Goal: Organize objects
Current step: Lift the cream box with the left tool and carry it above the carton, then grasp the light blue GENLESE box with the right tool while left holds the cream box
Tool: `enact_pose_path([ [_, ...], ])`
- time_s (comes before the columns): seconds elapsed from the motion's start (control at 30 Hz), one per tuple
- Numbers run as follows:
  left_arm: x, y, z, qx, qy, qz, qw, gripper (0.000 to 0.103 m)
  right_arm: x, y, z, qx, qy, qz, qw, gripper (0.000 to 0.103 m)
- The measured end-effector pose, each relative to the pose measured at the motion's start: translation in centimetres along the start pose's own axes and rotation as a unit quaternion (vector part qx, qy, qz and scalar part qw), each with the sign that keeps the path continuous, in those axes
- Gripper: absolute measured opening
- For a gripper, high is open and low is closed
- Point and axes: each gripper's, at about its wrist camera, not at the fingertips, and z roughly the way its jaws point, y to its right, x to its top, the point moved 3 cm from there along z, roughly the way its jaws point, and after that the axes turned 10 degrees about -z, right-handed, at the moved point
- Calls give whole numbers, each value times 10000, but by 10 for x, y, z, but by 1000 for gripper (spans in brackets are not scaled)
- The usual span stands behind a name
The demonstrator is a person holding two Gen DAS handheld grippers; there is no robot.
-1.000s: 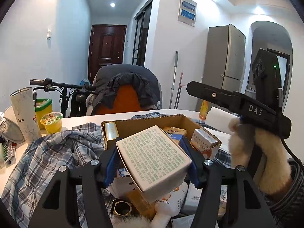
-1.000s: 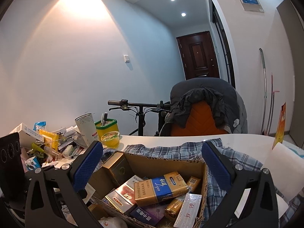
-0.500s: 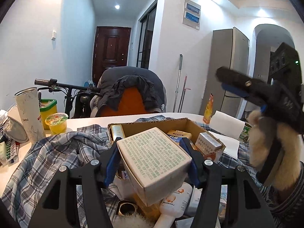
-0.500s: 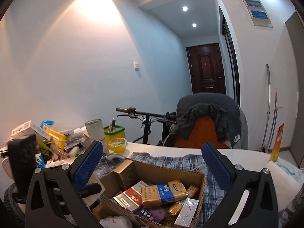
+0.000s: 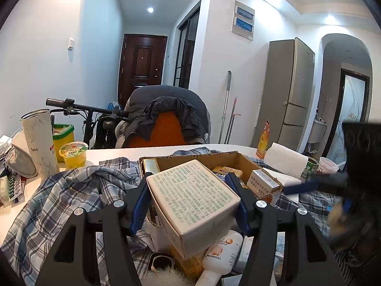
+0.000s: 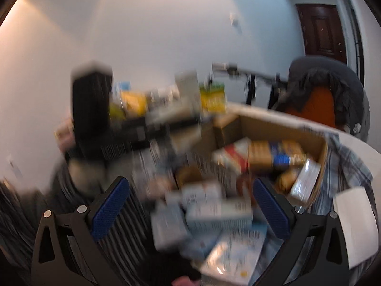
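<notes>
My left gripper is shut on a white box with green print and holds it above the near end of a brown cardboard box that holds several small packets. My right gripper is open and empty, low over loose boxes in front of the cardboard box; its view is blurred by motion. It also shows at the right edge of the left wrist view.
A plaid shirt lies under the cardboard box. A tall white can, a jelly cup and a green tub stand at left. A white bottle lies below my left gripper. Paper lies at right.
My right gripper has dropped fast and tilted down toward the loose boxes, blurring its view. My left gripper still holds the white box, nearly still.
</notes>
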Motion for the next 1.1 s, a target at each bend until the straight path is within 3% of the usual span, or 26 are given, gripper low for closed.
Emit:
enact_pose_path([
  [0.17,0,0,2,5,-25,27,10000,63,-8,-2,14,-118,-396,-212,9989,103],
  [0.3,-1,1,2,1,-41,24,10000,63,-16,6,29,-484,-722,-164,9961,103],
  [0.63,-2,1,3,1,-48,51,10000,63,-28,16,56,-707,-1148,101,9908,103],
  [0.73,-2,2,3,2,-49,50,10000,63,-27,19,53,-635,-1047,202,9923,99],
  [0.8,-2,1,3,-4,-52,52,10000,63,-25,22,49,-642,-939,207,9933,80],
  [1.1,-2,1,3,-7,-36,23,10000,63,-17,23,35,-241,-511,392,9976,80],
])
